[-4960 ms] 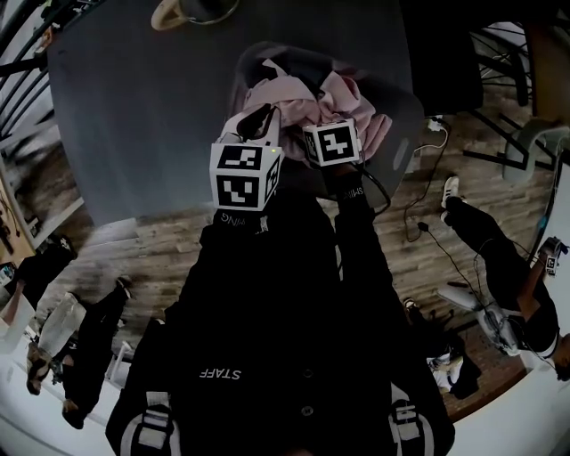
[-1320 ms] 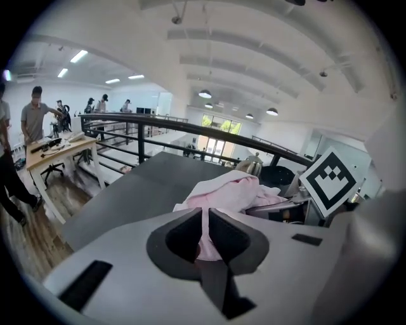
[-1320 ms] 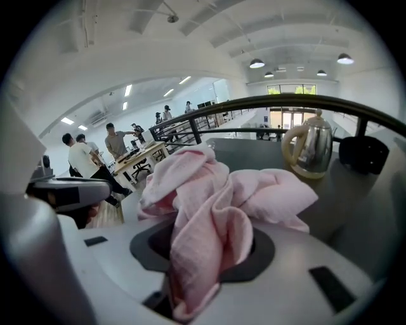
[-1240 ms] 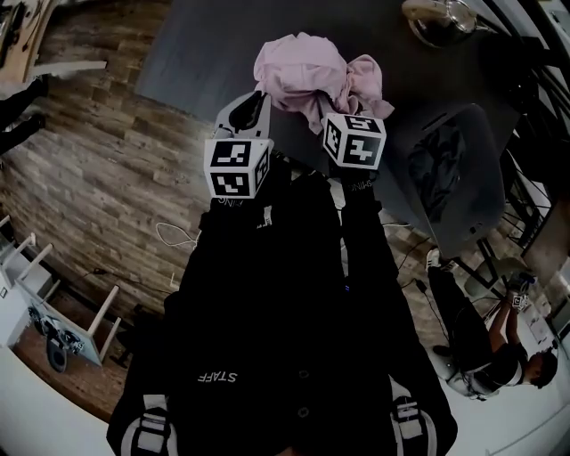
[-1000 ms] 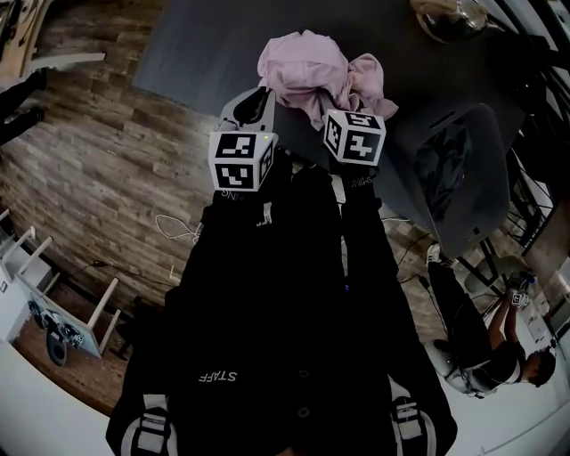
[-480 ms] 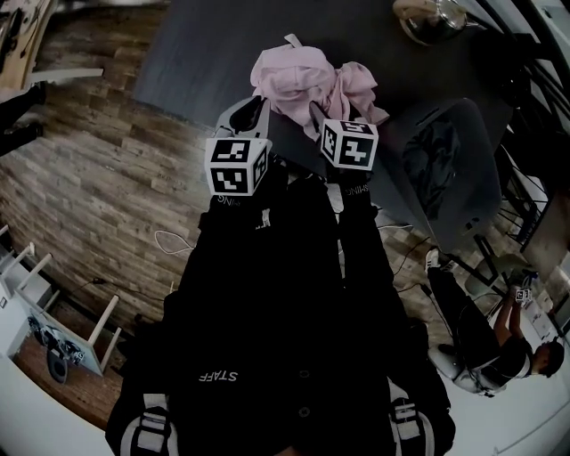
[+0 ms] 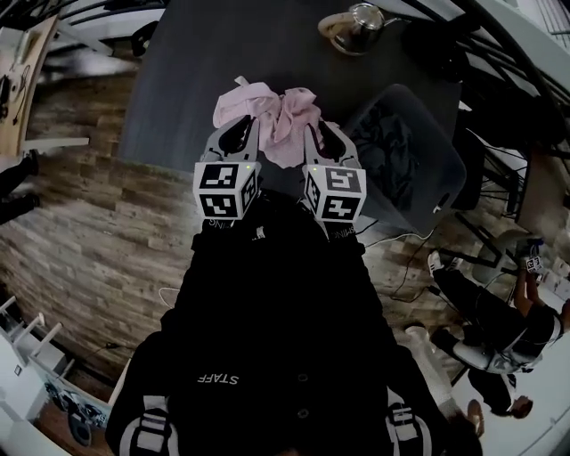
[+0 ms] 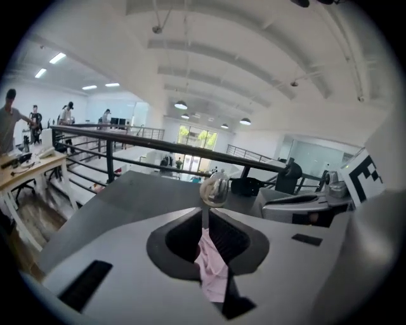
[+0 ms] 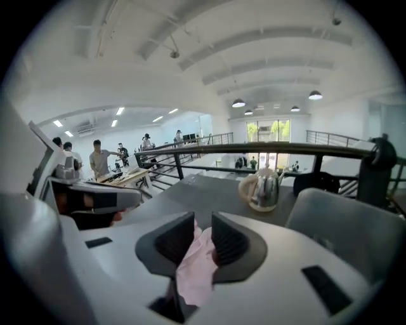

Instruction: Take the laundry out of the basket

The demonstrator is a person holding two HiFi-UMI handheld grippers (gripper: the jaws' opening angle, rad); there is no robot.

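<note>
A crumpled pink garment [image 7: 267, 116] lies bunched on the dark grey table [image 7: 178, 80], left of the grey laundry basket [image 7: 445, 169]. Dark clothes [image 7: 392, 147] remain inside the basket. My left gripper [image 7: 233, 134] is at the garment's left side, and in the left gripper view its jaws [image 8: 204, 222] are shut on a fold of pink cloth [image 8: 212, 273]. My right gripper [image 7: 317, 138] is at the garment's right side. Its jaws [image 9: 203, 236] are closing, with pink cloth [image 9: 195, 266] filling the narrow gap between the pads.
A metal kettle [image 7: 361, 18] on a round saucer stands at the table's far side, behind the basket. A railing runs past the table's far edge. Cables and a seated person [image 7: 508, 321] are on the wooden floor to the right.
The right gripper, which stood beside the garment, now has cloth between its jaws. The garment looks more bunched between the two grippers. My head has turned, bringing the basket nearer the middle of the view.
</note>
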